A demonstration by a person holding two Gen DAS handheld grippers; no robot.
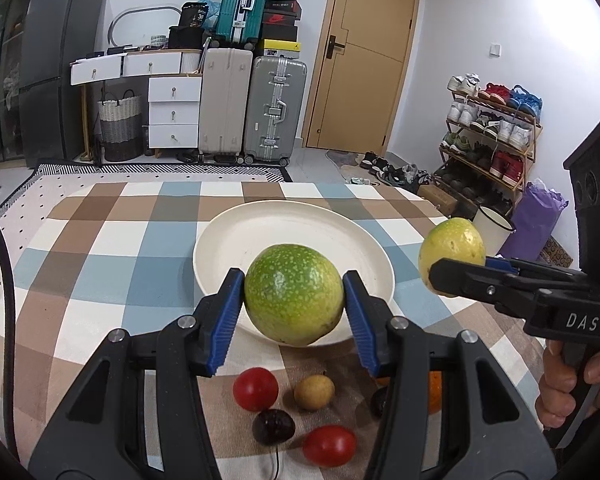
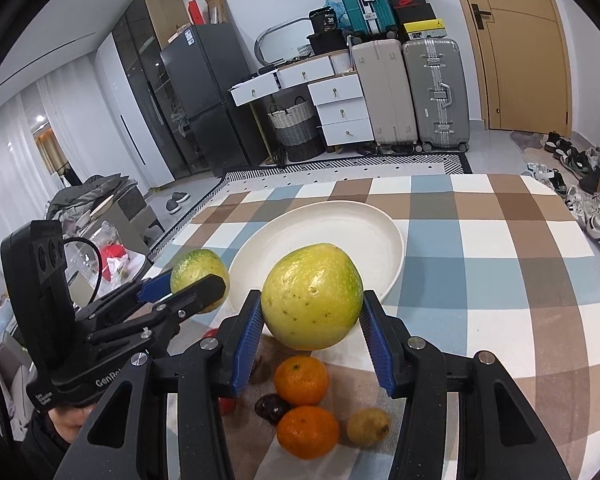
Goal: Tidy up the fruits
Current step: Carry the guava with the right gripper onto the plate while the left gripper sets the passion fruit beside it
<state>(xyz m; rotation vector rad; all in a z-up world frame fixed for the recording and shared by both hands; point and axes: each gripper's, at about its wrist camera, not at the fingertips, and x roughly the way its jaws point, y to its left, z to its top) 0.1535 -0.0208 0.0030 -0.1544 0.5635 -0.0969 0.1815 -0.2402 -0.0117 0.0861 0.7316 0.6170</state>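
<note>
Left claw (image 1: 294, 294) clamps green fruit (image 1: 294, 294) between its pads; right claw (image 2: 311, 312) clamps yellow fruit (image 2: 311, 296).

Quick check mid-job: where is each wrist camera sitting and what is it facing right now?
Left wrist: behind the left gripper, facing the white plate; it holds a green fruit; a hand shows at right.
Right wrist: behind the right gripper, holding a yellow fruit.
Shared: plate, both fruits, checked tablecloth.
</note>
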